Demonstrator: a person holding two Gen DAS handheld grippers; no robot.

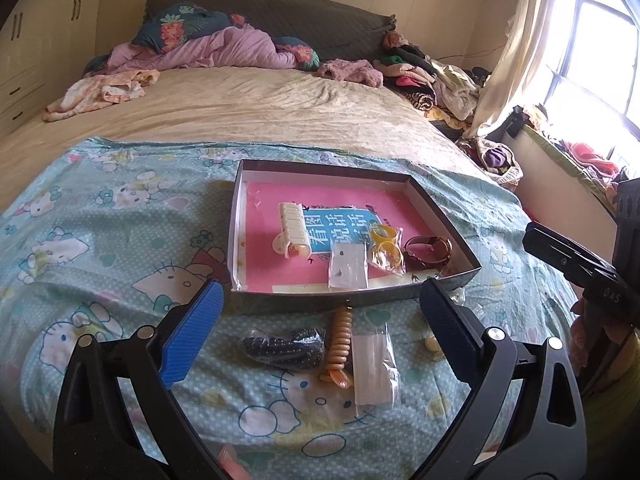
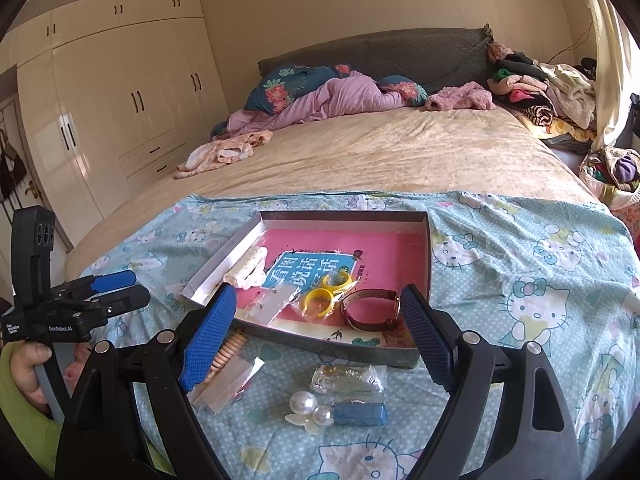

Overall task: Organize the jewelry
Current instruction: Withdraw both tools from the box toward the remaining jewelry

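Note:
A shallow grey box [image 1: 352, 302] [image 2: 320, 342] with a pink book as its floor lies on the Hello Kitty sheet. In it are a cream hair claw [image 1: 292, 230], a small earring bag [image 1: 347, 266], bagged yellow rings [image 1: 386, 248] [image 2: 320, 300] and a brown watch [image 1: 427, 252] [image 2: 372, 308]. In front of the box lie a black dotted hair clip [image 1: 286, 346], an orange coil tie [image 1: 342, 346], a clear flat bag [image 1: 374, 368], a pearl clip [image 2: 308, 410], a blue item [image 2: 360, 414] and a bagged chain [image 2: 346, 378]. My left gripper [image 1: 320, 336] and right gripper [image 2: 318, 338] are open, empty, above the loose items.
The bed [image 1: 240, 108] stretches back to pillows and a purple quilt [image 1: 200, 50]. Clothes are piled at the far right [image 1: 432, 76]. A wardrobe [image 2: 120, 100] stands left, a window [image 1: 592, 60] right.

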